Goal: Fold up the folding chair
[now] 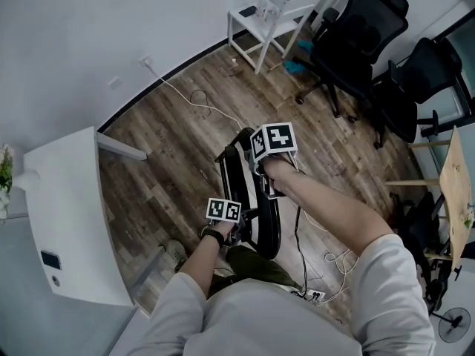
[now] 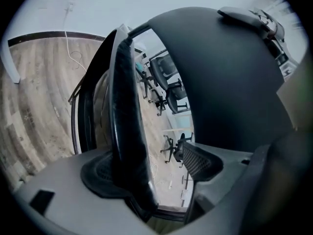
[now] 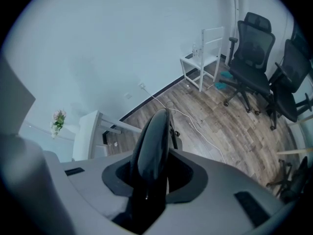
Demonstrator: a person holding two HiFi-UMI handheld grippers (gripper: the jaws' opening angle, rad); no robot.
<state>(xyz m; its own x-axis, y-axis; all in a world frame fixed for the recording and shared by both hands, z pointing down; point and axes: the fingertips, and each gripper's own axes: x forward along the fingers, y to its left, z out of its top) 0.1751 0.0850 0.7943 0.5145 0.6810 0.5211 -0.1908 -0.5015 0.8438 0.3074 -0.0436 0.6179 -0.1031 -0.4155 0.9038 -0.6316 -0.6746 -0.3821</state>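
Note:
The black folding chair [image 1: 266,228] stands folded flat and upright on the wood floor, right in front of me. My right gripper [image 1: 269,188] reaches down onto its top edge. In the right gripper view the glossy black edge [image 3: 154,141] fills the space between the pads [image 3: 188,175], and that gripper [image 3: 155,173] is shut on it. My left gripper [image 1: 241,232] is lower, at the chair's near side. There the padded edge [image 2: 124,106] rests against the left pad [image 2: 105,173], with a clear gap to the right pad [image 2: 198,163], so this gripper [image 2: 151,168] is open.
A white desk [image 1: 70,221] stands close on the left. At the back are a white chair [image 1: 267,17] and two black office chairs [image 1: 364,35]. A white cable [image 1: 200,102] runs over the floor. A power strip [image 1: 312,297] lies by my feet, and a wooden table [image 1: 456,191] is at the right.

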